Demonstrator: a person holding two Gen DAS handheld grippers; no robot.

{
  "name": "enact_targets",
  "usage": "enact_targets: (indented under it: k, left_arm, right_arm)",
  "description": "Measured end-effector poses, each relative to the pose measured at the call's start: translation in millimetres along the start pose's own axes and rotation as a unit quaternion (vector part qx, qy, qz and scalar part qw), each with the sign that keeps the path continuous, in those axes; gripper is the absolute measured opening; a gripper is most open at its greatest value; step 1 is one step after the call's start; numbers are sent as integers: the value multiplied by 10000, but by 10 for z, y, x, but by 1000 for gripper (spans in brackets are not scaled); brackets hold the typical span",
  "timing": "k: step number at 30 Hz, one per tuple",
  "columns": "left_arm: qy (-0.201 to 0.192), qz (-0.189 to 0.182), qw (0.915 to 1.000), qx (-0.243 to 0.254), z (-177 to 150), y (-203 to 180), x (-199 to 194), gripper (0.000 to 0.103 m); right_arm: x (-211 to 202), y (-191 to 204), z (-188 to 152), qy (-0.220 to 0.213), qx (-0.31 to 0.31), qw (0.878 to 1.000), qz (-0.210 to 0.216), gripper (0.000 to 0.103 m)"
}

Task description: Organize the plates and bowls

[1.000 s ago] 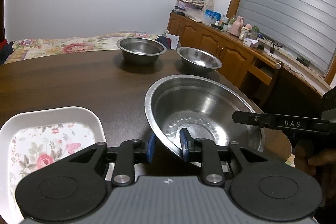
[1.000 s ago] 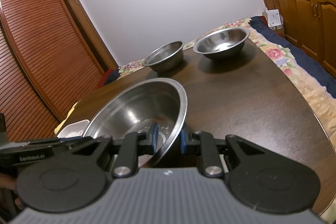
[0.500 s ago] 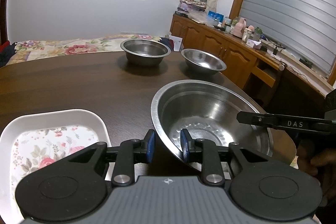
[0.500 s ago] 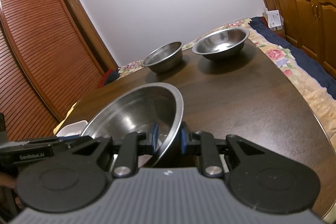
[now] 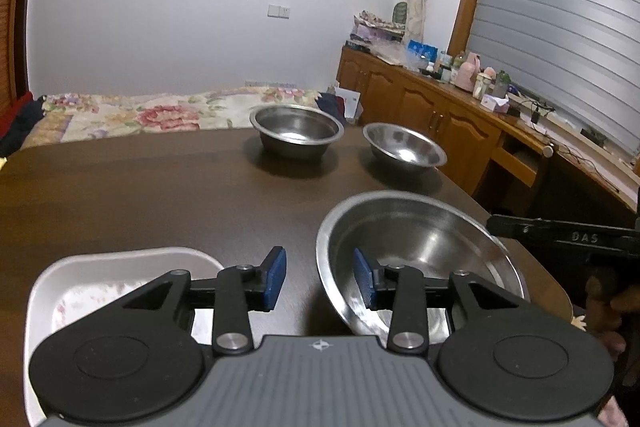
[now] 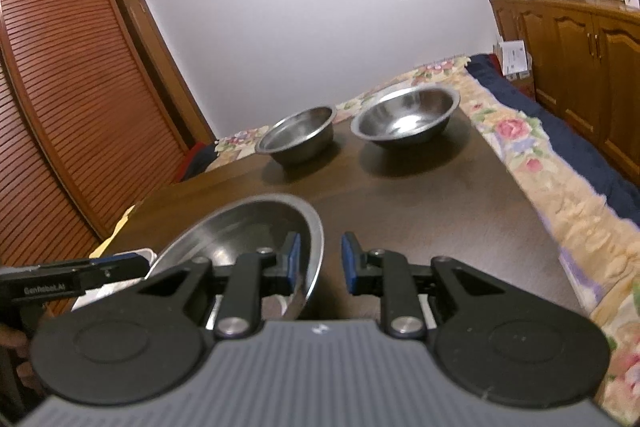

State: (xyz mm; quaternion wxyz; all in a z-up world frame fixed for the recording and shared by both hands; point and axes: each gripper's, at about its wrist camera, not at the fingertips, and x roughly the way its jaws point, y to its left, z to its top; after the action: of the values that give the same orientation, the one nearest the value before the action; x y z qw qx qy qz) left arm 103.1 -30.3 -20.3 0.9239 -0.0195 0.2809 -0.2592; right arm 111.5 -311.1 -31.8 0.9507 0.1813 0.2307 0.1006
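Observation:
A large steel bowl (image 5: 416, 247) sits on the dark wooden table (image 5: 160, 195); it also shows in the right wrist view (image 6: 248, 239). My left gripper (image 5: 320, 277) is open, its fingers astride the bowl's left rim without pinching it. My right gripper (image 6: 319, 261) is open astride the bowl's right rim. A white floral plate (image 5: 104, 279) lies left of the bowl. Two smaller steel bowls stand at the far side: a deep one (image 5: 297, 131) (image 6: 298, 139) and a wider one (image 5: 404, 149) (image 6: 406, 121).
The table's right edge (image 5: 532, 251) runs close to the large bowl. A floral bedspread (image 6: 560, 187) lies beyond the table. Wooden cabinets (image 5: 432, 123) line the right wall and a slatted wardrobe (image 6: 60, 107) stands on the left.
Both grippers have opened and let go of the large bowl's rim. The bowl has come down level on the table.

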Motion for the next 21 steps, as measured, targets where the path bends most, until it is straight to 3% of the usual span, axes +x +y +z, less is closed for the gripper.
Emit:
enact_targets:
  k: [6, 11, 21]
  left_arm:
    - [-194, 89, 9997, 150, 219, 3, -5, 43]
    - [-327, 197, 9989, 256, 473, 43, 55, 45]
    - [-364, 472, 9979, 273, 828, 187, 319, 46]
  right_arm:
    - [-69, 21, 275, -180, -356, 9992, -50, 32]
    - [-86, 78, 619, -344, -838, 9958, -119, 33]
    - [253, -11, 954, -291, -1042, 9941, 82, 33]
